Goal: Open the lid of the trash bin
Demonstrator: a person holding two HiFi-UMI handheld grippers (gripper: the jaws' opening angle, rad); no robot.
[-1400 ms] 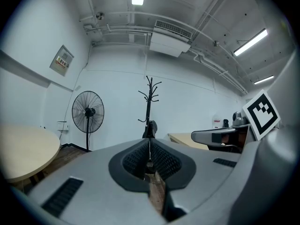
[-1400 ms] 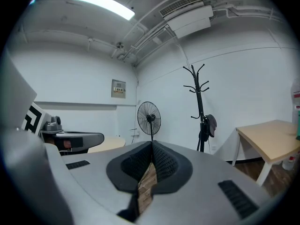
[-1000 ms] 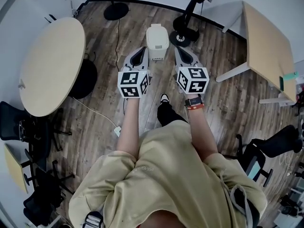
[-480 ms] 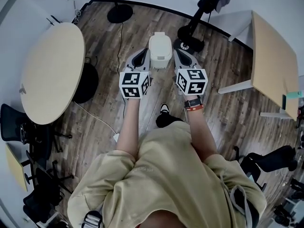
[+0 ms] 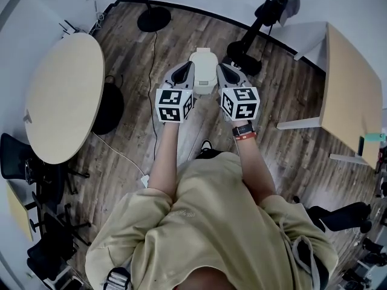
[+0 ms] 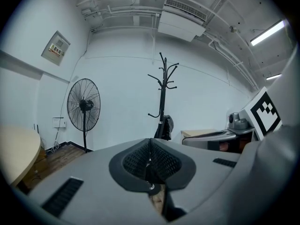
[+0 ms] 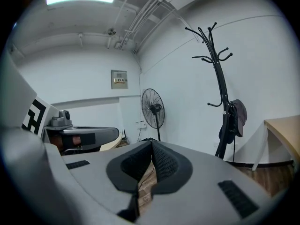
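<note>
In the head view a small white trash bin (image 5: 204,71) stands on the wooden floor with its lid down. Both grippers are held level, one on each side of it. My left gripper (image 5: 188,69) is at the bin's left side and shut on nothing. My right gripper (image 5: 221,69) is at the bin's right side, likewise shut and empty. From above I cannot tell their height over the bin. The left gripper view shows the left gripper (image 6: 150,142) with its pads pressed together, and the right gripper view shows the right gripper (image 7: 152,145) the same. Neither gripper view shows the bin.
A round wooden table (image 5: 60,95) stands to the left and a rectangular table (image 5: 351,83) to the right. Behind the bin are a fan's base (image 5: 153,18) and a coat stand's base (image 5: 245,59). A white cable (image 5: 121,156) trails on the floor, with black chairs (image 5: 36,174) at the lower left.
The person has stepped forward, and the bin now sits closer, between the two gripper tips. Both grippers have stayed shut.
</note>
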